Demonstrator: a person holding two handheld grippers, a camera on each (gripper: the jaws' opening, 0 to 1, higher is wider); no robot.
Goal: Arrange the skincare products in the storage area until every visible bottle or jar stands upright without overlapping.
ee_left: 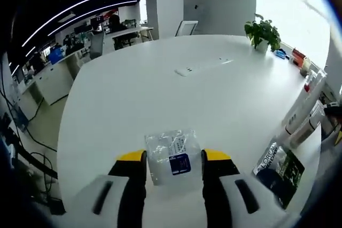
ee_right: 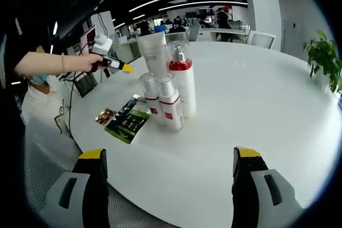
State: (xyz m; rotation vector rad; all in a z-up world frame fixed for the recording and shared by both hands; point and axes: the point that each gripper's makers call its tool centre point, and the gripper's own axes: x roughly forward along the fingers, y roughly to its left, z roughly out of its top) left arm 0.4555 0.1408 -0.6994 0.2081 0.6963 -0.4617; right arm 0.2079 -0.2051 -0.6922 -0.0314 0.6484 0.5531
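Gripping a clear jar (ee_left: pixel 173 157), left hand-held gripper (ee_left: pixel 175 158), right hand-held gripper (ee_right: pixel 170 156) wide open, bottles (ee_right: pixel 170 86) beyond

From my right gripper view, four bottles (ee_right: pixel 168 86) stand upright in a tight cluster on the table (ee_right: pixel 256 110), with a flat packet (ee_right: pixel 127 121) lying just to their left. A potted plant (ee_right: pixel 324 60) stands well apart at the table's far right edge.

left gripper view looks across table (ee_left: pixel 160 94); right gripper view faces bottles (ee_right: pixel 170 92) nearby
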